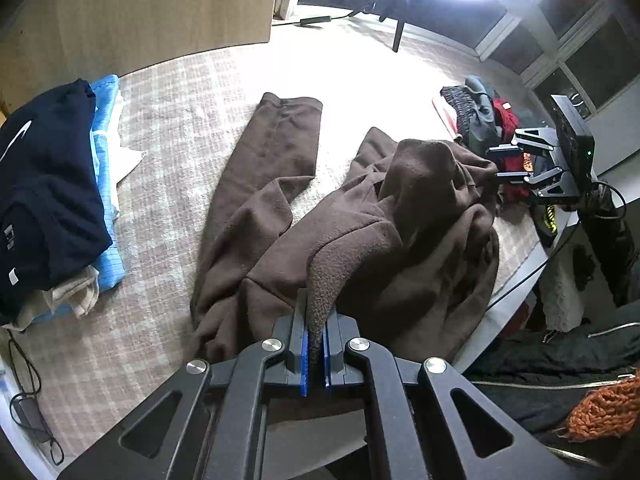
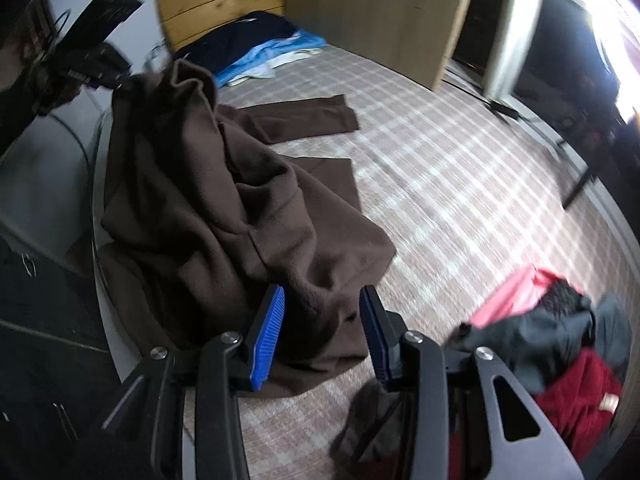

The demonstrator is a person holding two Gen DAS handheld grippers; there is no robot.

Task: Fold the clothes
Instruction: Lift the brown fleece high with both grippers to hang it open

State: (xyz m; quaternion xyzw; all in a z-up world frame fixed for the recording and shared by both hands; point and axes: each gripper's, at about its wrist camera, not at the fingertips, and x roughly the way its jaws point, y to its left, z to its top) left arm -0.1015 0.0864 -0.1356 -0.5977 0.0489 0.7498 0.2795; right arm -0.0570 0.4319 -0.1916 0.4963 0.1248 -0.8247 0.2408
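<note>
Pinching an edge of the brown fleece garment (image 1: 340,248), the left tool (image 1: 316,344) had its blue pads pressed together on a raised flap of cloth at the near side of the bed (image 1: 180,152). Right tool (image 2: 324,332): spread, pads apart, nothing gripped, hovering over the garment's near right corner. Item: one dark brown fleece piece, thick and nappy, apparently trousers, with two legs running toward the far side; the left leg lay flat with a squared cuff, the right leg and the upper part were bunched into a tall rumpled heap. Location: middle of the plaid bedcover, its near edge close to the bed's edge. Neighbouring stock: folded stack (image 1: 52,184) of navy, light blue and white pieces at left; unsorted pile (image 1: 484,120) of grey, red and pink clothes at right. Risks, as judged: with only one pinch holding, a further lift would likely drag the whole heap sideways and disturb the flat leg; the heavy fleece could slip out of a shallow bite; the spread right tool could close on several layers at once and lock in a crooked fold; cloth near the bed's edge might slide off.
</note>
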